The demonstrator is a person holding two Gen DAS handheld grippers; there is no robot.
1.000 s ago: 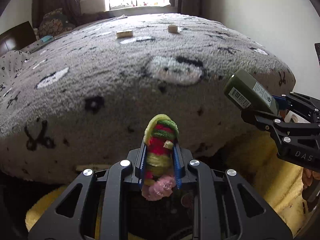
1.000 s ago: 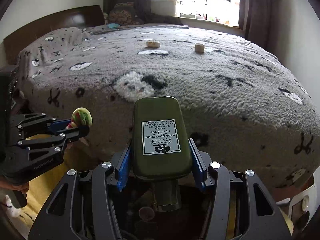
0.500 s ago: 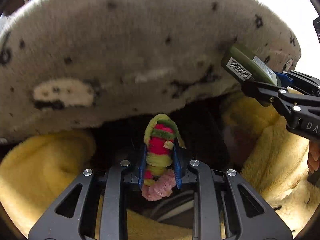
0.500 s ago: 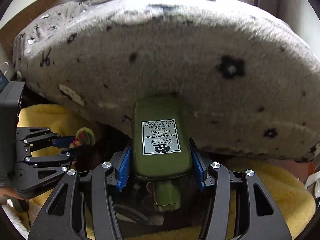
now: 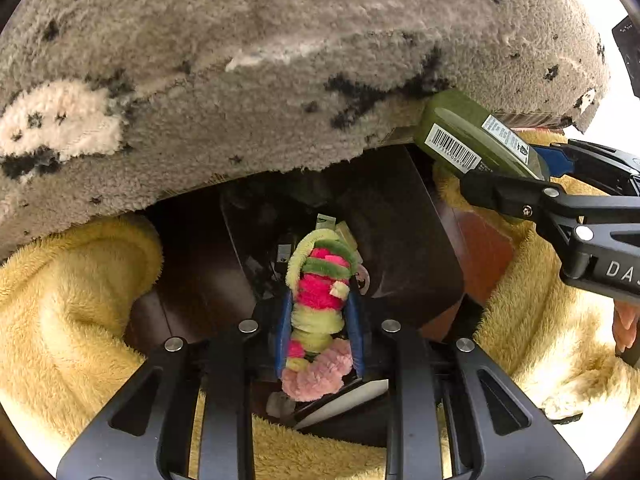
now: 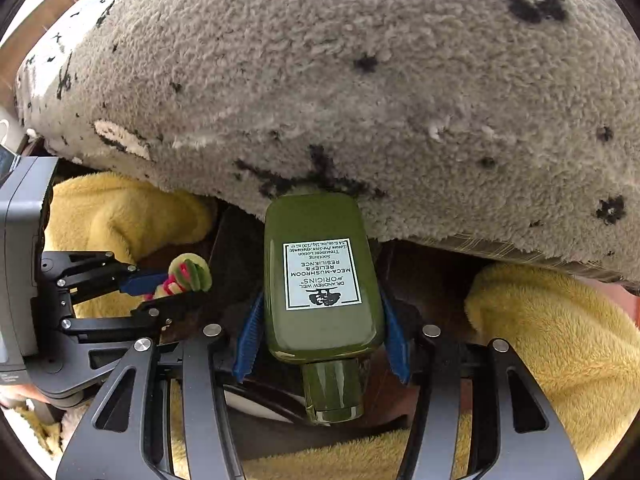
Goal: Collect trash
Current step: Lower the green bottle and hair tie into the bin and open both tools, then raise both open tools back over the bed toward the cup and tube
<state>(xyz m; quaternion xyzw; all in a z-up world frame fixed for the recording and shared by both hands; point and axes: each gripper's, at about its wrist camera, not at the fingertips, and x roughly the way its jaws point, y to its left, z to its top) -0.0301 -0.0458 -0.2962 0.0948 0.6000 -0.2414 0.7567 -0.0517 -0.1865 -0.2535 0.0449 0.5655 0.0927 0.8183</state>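
My left gripper [image 5: 320, 300] is shut on a fuzzy pipe-cleaner bundle [image 5: 318, 288] of pink, green and yellow. It hangs over a dark bin [image 5: 408, 240] that holds scraps. My right gripper [image 6: 322, 320] is shut on a green lotion bottle [image 6: 320, 276] with a white label, cap toward me. The bottle [image 5: 468, 140] also shows at the right of the left wrist view, just under the blanket's edge. The left gripper [image 6: 160, 284] with the bundle [image 6: 188, 274] shows at the left of the right wrist view.
A grey fleece blanket [image 5: 280, 60] on the bed overhangs close above both grippers. Yellow plush fabric [image 5: 68, 300] lies on both sides of the bin, and also at the right [image 6: 560, 340].
Both grippers have dropped from above the bed top to below the blanket's edge, over the dark bin. Each still holds its item.
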